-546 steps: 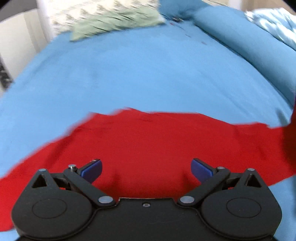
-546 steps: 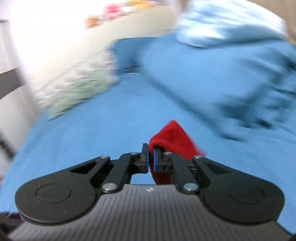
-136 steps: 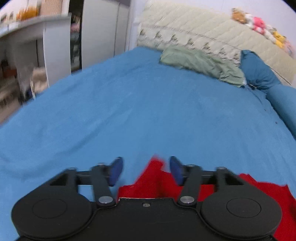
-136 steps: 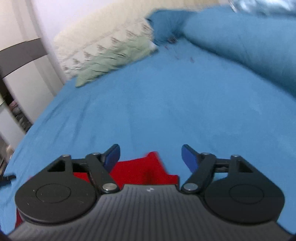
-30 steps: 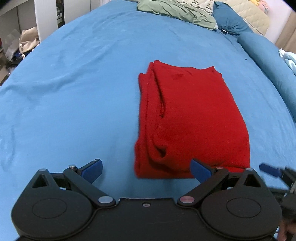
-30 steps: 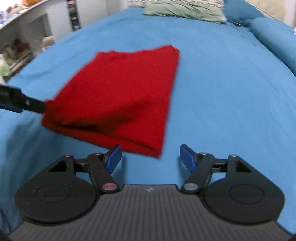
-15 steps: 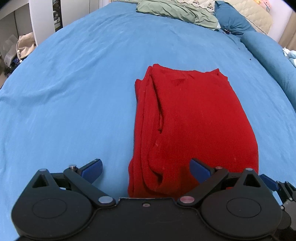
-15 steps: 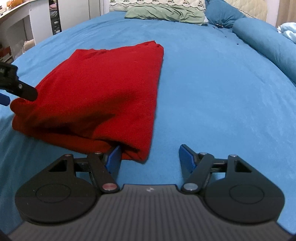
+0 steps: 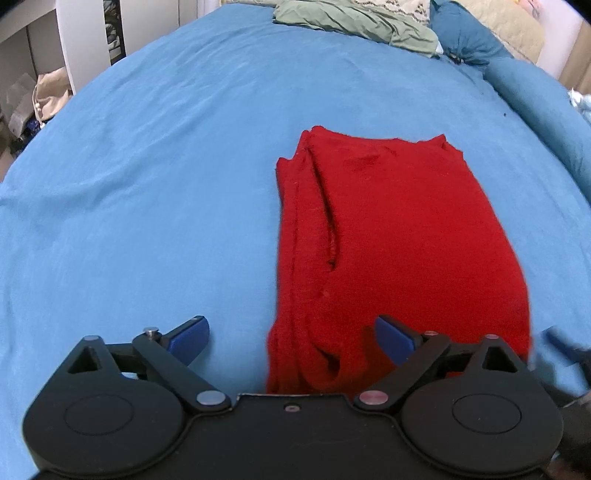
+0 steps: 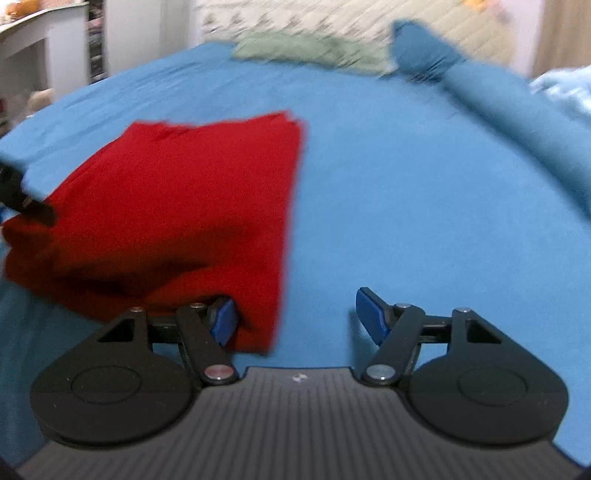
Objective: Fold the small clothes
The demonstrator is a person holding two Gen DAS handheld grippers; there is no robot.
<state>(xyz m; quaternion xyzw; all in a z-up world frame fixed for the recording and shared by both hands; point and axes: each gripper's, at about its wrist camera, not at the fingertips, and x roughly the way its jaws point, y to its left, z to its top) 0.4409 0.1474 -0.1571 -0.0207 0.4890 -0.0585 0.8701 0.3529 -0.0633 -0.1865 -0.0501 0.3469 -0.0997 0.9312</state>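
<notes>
A red garment [image 9: 388,240] lies folded into a long rectangle on the blue bedsheet [image 9: 166,184]. My left gripper [image 9: 291,338] is over its near left corner. Its jaws are closing, the corner lies between them, and the blue pads do not press on it. In the right wrist view the red garment [image 10: 184,203] sits left of centre. My right gripper [image 10: 297,319] stands open at the near right corner, its left fingertip [image 10: 223,321] against the cloth's edge. Each gripper's finger shows at the edge of the other's view.
A green crumpled cloth [image 9: 351,18] and a dark blue bolster [image 9: 535,92] lie at the head of the bed. White furniture [image 9: 85,44] stands off the left side. A pale blue quilt [image 10: 561,88] is bunched at the far right.
The left gripper has closed in on the garment's near edge and its jaws have narrowed a little. The right gripper has tilted upward, its left finger now at the cloth's corner.
</notes>
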